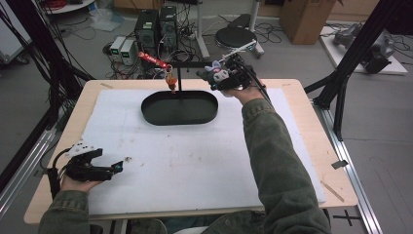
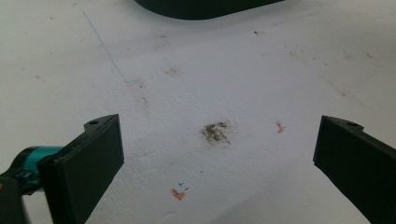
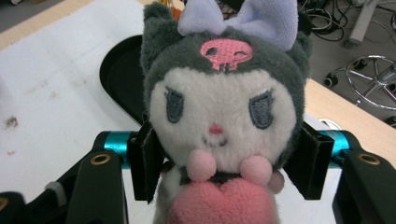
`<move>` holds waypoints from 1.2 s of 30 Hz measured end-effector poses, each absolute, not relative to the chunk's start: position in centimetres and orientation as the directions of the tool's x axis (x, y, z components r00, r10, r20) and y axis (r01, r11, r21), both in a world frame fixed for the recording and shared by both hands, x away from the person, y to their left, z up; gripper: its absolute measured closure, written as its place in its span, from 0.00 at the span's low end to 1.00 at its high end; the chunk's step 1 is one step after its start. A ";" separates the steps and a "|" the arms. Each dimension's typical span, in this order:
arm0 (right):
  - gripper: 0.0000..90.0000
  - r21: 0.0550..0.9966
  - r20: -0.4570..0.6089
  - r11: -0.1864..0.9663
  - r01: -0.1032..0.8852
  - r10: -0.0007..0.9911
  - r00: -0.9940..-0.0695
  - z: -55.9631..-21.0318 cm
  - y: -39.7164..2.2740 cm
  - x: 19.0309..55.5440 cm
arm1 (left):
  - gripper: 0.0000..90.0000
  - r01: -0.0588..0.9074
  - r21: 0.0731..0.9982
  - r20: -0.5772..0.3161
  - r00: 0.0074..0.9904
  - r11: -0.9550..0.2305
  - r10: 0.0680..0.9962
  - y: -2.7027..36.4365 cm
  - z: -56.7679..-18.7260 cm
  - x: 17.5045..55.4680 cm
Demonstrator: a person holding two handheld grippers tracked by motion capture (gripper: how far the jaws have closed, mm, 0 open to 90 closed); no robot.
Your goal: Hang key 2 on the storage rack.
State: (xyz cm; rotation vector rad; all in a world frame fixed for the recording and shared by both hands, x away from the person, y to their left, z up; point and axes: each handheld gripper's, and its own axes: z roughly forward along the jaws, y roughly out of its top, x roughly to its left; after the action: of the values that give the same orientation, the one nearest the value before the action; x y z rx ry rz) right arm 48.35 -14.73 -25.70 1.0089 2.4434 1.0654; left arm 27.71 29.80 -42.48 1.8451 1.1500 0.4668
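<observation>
A small plush toy [image 3: 224, 116] with a grey hood, white face, lilac bow and pink skull mark is clamped between the jaws of my right gripper [image 1: 217, 76], held above the table's far edge, just right of the black oval tray [image 1: 179, 107]. The same plush toy [image 1: 215, 73] looks tiny in the high view. A thin black stand [image 1: 178, 73] rises behind the tray; a red tag [image 1: 154, 59] and a small orange charm [image 1: 171, 83] hang from it. My left gripper [image 1: 116, 167] rests low at the near left of the white mat, jaws wide apart over bare mat [image 2: 215, 93].
The white mat [image 1: 195, 161] covers most of the wooden table [image 1: 311, 146]. A dirt smudge [image 2: 215, 132] and small red marks lie on the mat. Computers, cables, a stool base and a cardboard box stand on the floor beyond the far edge. Black frame posts flank both sides.
</observation>
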 end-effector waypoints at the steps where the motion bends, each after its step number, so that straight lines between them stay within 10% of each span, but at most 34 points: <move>1: 0.42 0.729 0.007 0.482 0.486 0.704 -0.710 -25.6 -14.6 48.4 | 0.02 0.524 0.834 -0.133 0.498 -0.175 0.857 29.8 -42.5 27.7; 36: 0.39 0.727 0.005 0.374 0.576 0.836 -0.549 -25.9 -13.3 53.7 | 0.02 0.514 0.842 -0.136 0.496 -0.163 0.858 30.2 -42.5 27.8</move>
State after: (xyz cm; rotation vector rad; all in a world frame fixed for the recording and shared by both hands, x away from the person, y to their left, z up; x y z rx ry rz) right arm 53.68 -13.32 -25.86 1.2307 2.2757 0.9841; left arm 27.85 30.15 -42.52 1.8247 1.1481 0.4723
